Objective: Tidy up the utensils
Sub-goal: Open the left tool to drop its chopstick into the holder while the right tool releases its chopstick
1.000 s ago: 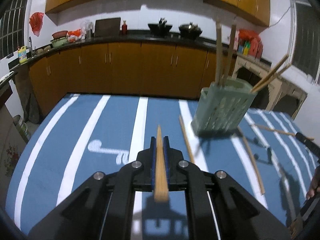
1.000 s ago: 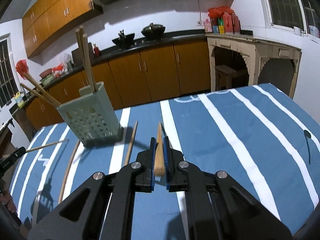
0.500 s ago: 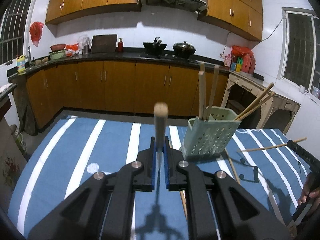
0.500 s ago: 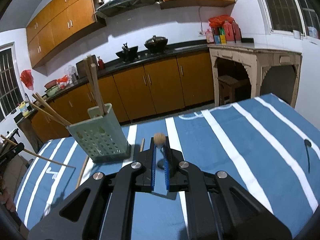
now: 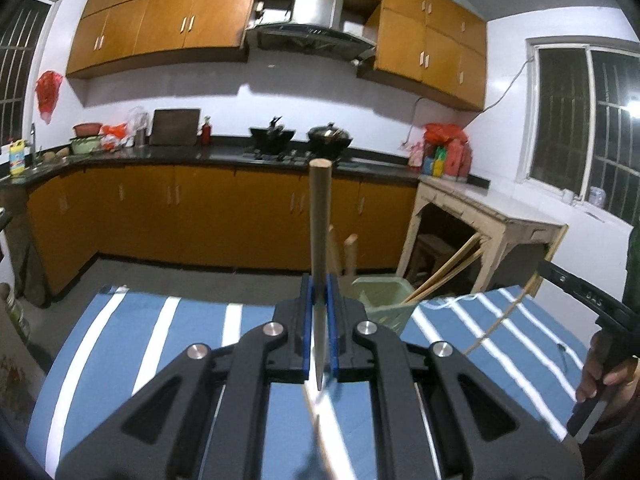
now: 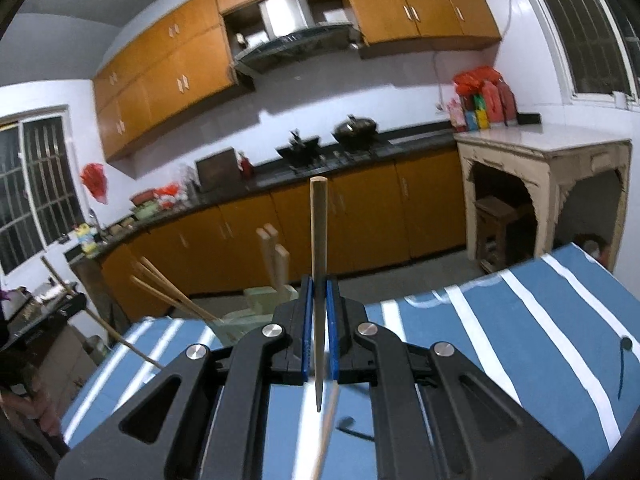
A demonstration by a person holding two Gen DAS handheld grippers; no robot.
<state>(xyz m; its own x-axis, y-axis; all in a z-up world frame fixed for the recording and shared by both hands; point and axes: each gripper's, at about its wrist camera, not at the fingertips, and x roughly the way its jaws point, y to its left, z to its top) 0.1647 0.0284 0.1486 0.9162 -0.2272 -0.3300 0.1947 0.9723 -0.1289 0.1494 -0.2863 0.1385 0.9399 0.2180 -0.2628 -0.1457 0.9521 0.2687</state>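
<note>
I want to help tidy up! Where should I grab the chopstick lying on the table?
Grab the loose chopstick around its middle, coming straight down from above. It lies flat on the striped cloth, long and thin, so pinching across it should hold.

Left gripper (image 5: 319, 312): raised above table level, facing forward, level, jaws closed to a narrow slot, blue pads (image 5: 306, 320) pressing a chopstick (image 5: 319, 248) that stands upright between them, blunt end up, tip down below the pads.

Right gripper (image 6: 319, 312): same pose, lifted and facing forward, blue pads (image 6: 307, 320) pinched on a second chopstick (image 6: 319, 256), also upright with tip down.

Right hand (image 5: 608, 376) seen at the edge of the left view, wrapped around the other gripper's black handle. Left hand (image 6: 38, 404) dimly seen low at the left edge of the right view, blurred.
</note>
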